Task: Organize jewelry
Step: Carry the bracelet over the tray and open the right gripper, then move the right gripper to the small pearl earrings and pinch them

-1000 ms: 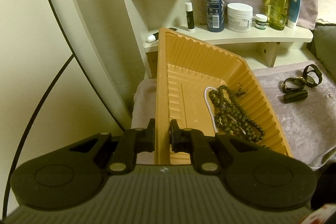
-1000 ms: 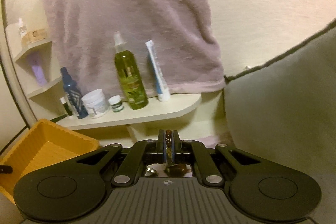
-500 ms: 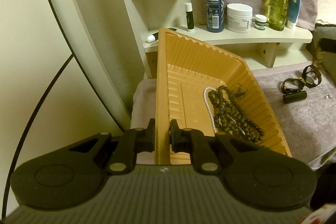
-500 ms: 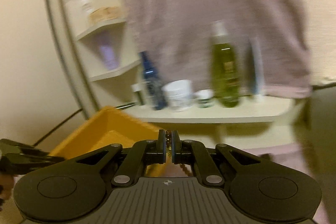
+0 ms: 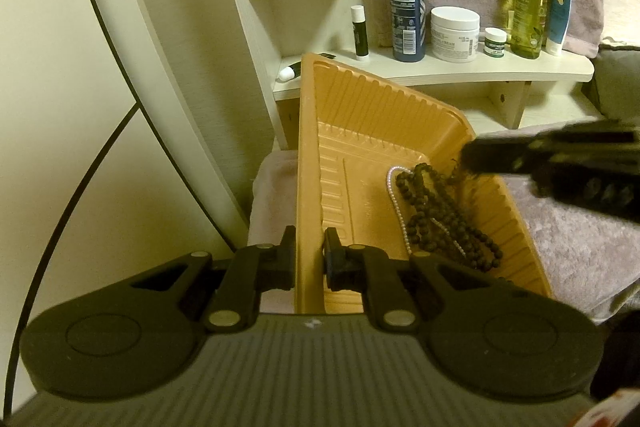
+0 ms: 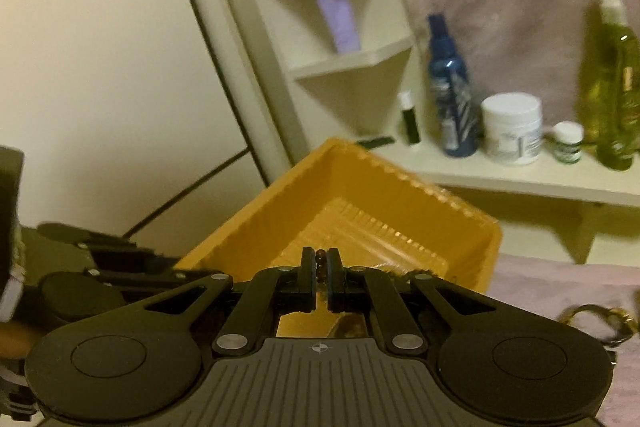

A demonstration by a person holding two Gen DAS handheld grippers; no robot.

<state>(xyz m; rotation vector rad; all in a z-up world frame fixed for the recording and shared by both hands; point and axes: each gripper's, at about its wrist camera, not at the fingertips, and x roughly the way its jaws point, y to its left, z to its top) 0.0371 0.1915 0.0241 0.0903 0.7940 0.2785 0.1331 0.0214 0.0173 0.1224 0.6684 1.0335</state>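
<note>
Carrying a small beaded bracelet (image 6: 319, 259), the right tool (image 6: 319, 267) has its jaws clenched on a few amber-brown beads, with the rest of the piece hanging below and mostly hidden behind the tool body. It hangs just over the near edge of the orange tray (image 5: 360, 115), which is where the jewelry belongs. Already inside lie a long dark bead necklace (image 5: 440, 215) and a thin pearl strand (image 5: 398, 203), heaped toward the tray's right wall.

The left tool (image 5: 309, 251) is clamped on the tray's left rim, with 1 jaw outside the wall and 1 inside, and the tray stands tilted so its contents slide to the low side. In the left wrist view the right tool (image 5: 476, 157) comes in blurred above the tray's right wall.

To do this drop well, my judgement is to bring the beads past the wall and over the bare ribbed floor, not over the existing heap, so strands do not tangle. Lower until the dangling part rests on the floor, then let go, so nothing bounces over the shallow wall. The left grip should hold firm, since a thin plastic rim could flex or slip. More pieces (image 6: 592, 319) wait on the pinkish cloth (image 5: 580, 247) to the right.
</note>
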